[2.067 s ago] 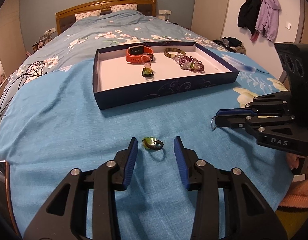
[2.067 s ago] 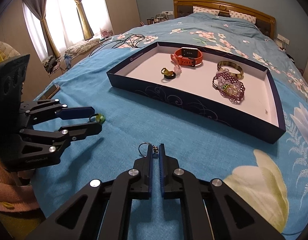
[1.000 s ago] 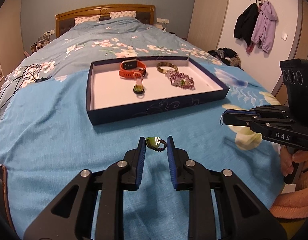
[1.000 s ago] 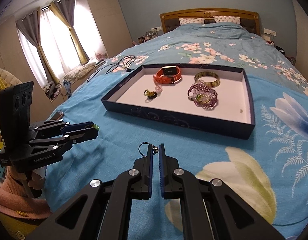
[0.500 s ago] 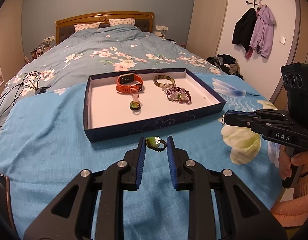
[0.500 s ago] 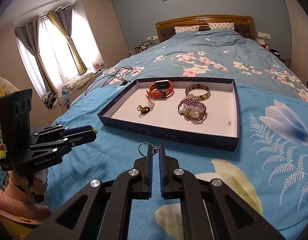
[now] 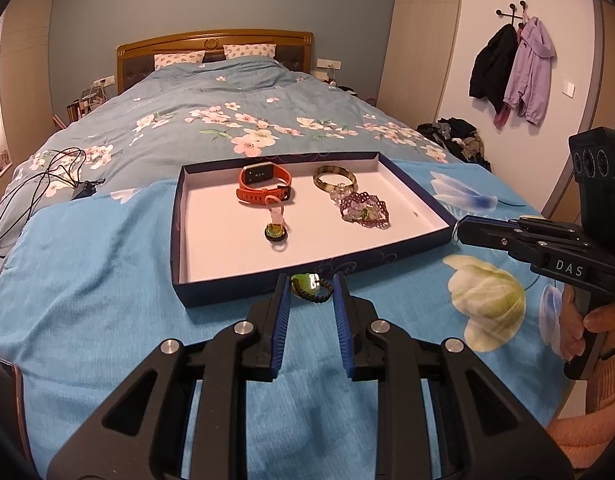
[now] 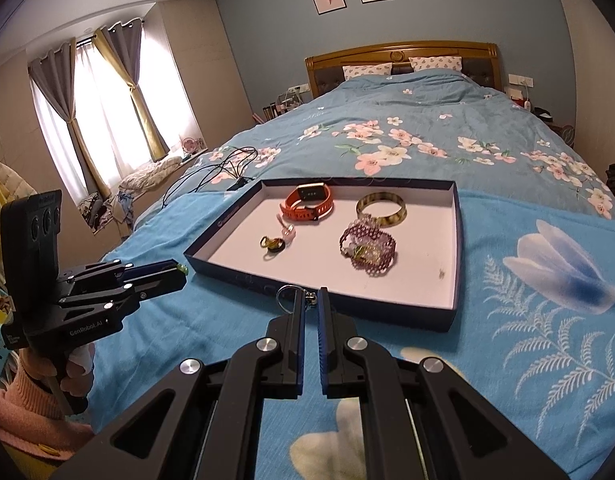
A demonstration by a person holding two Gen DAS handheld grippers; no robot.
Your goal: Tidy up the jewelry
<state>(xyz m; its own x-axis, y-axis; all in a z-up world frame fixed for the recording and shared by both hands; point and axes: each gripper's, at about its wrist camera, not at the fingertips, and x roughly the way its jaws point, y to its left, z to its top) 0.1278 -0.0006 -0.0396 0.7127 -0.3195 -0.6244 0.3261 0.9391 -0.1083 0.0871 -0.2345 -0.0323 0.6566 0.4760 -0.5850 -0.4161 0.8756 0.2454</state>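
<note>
My left gripper (image 7: 310,290) is shut on a green-stone ring (image 7: 307,285) with a dark braided band, held above the blue blanket just before the tray. My right gripper (image 8: 312,301) is shut on a small silver ring (image 8: 286,296) by its clasp, and also hovers near the tray's front wall. The navy tray (image 7: 227,294) with a white floor holds an orange watch (image 7: 263,184), a gold bangle (image 7: 333,178), a purple beaded bracelet (image 7: 363,212) and a green pendant (image 7: 275,233). Each gripper shows in the other's view: the right gripper (image 7: 461,232), the left gripper (image 8: 180,270).
Black cables (image 7: 39,184) lie on the bed left of the tray. A phone (image 7: 3,392) rests at the blanket's left edge. Coats (image 7: 511,68) hang on the right wall above a clothes pile (image 7: 455,136). Curtained windows (image 8: 107,100) are on the left.
The left gripper closed on the green ring lying on the blanket and lifted it. Both grippers have risen and tilted up, so more of the room shows.
</note>
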